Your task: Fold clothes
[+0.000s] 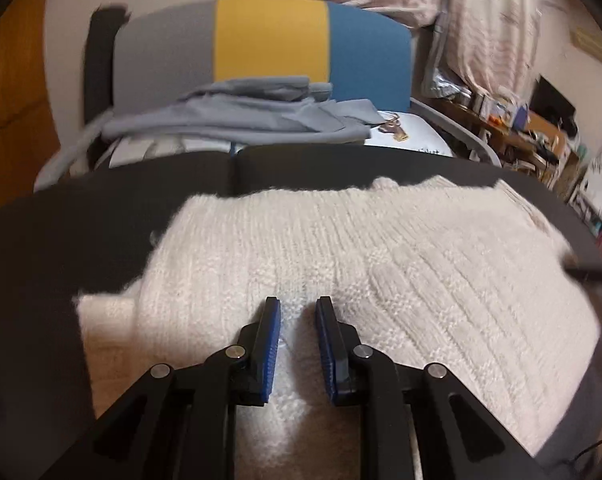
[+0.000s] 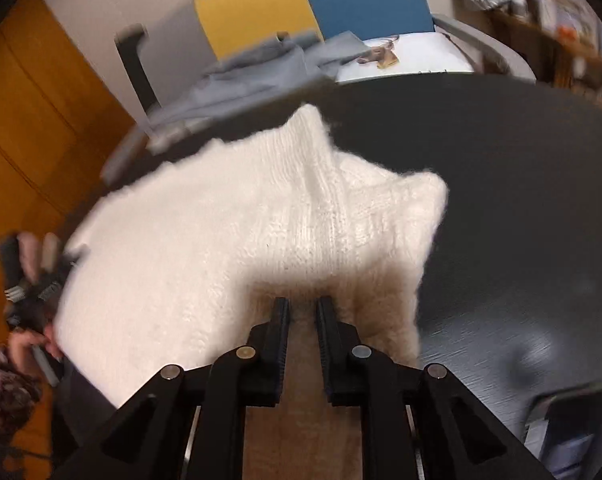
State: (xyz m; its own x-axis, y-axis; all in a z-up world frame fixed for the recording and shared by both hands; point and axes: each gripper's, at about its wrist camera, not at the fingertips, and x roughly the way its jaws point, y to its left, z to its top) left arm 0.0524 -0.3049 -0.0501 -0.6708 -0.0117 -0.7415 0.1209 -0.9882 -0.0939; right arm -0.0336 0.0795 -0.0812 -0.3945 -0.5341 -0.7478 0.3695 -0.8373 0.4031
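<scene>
A white knitted sweater (image 1: 341, 248) lies spread on a dark round table (image 1: 81, 220). My left gripper (image 1: 297, 304) hovers over the sweater's near part with its blue-padded jaws a little apart and nothing between them. In the right wrist view the same sweater (image 2: 229, 232) lies on the table (image 2: 501, 180), one corner pointing right. My right gripper (image 2: 303, 304) is over the sweater's near edge, jaws slightly apart and empty. The left gripper and the hand holding it (image 2: 29, 280) show at the far left edge of the sweater.
A chair (image 1: 269, 40) with grey, yellow and blue panels stands behind the table, with a grey garment (image 1: 241, 116) and a white printed item (image 1: 405, 132) piled on it. An orange wooden door (image 2: 41, 120) is at the left. Cluttered shelves (image 1: 541, 136) are at the right.
</scene>
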